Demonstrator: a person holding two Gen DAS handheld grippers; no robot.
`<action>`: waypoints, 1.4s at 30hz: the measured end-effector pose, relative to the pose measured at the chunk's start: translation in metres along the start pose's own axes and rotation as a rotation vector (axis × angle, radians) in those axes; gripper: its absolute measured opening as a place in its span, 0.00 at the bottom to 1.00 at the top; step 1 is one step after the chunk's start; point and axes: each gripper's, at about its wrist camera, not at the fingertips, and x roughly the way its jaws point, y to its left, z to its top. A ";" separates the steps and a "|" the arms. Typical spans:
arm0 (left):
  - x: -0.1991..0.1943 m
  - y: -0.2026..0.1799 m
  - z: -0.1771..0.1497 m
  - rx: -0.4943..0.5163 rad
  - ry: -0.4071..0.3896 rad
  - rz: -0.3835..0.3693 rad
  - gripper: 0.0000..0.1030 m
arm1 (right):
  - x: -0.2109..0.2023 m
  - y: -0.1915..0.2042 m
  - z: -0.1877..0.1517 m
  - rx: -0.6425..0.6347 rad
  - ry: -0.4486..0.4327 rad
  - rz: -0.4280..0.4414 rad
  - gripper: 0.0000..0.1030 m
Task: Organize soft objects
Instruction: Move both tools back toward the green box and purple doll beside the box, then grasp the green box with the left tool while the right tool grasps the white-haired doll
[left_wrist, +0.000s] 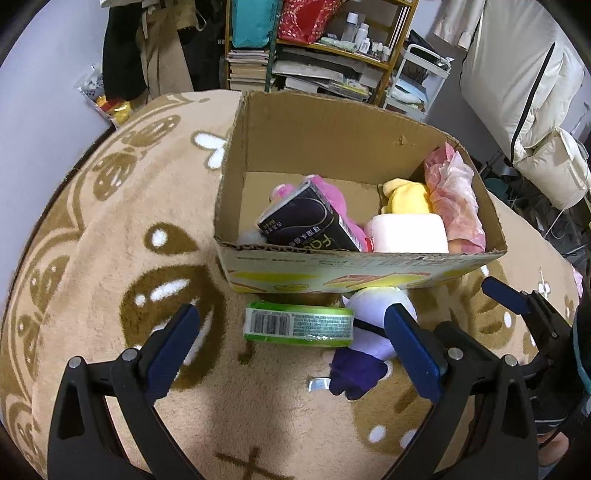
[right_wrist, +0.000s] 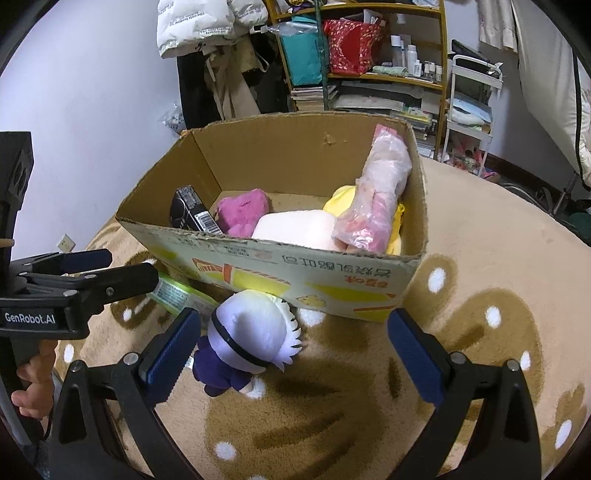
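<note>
- The box (left_wrist: 354, 266) stands open on the beige rug (left_wrist: 110, 258); it serves as the landmark here.
- Inside the box: a black pack (left_wrist: 310, 221) leans at the left, a pink plush (right_wrist: 242, 210) behind it, a pale roll (left_wrist: 408, 234) at the front middle, a yellow plush (left_wrist: 406, 197) behind that, and a pink bag (left_wrist: 456, 199) against the right wall.
- The doll (right_wrist: 247, 341), white-headed with a purple body, lies on the rug just in front of the box's front wall, head nearly touching it.
- A green pack (left_wrist: 297, 324) lies on the rug just in front of the box, beside the doll's left.
- The left gripper (left_wrist: 291, 328) hovers in front of the box over the green pack, jaws spread wide, holding nothing.
- The right gripper (right_wrist: 293, 338) hovers in front of the box, jaws spread wide, the doll between them near the left finger (right_wrist: 170, 349), not pinched.
</note>
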 end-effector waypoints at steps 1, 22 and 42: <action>0.002 0.001 0.000 -0.005 0.007 -0.008 0.96 | 0.001 0.000 0.000 -0.001 0.003 -0.001 1.00; 0.042 0.008 0.000 -0.051 0.143 -0.086 0.96 | 0.042 0.012 -0.007 -0.040 0.112 0.010 1.00; 0.065 0.007 -0.002 -0.076 0.203 -0.057 0.79 | 0.069 0.028 -0.011 -0.056 0.142 0.053 0.98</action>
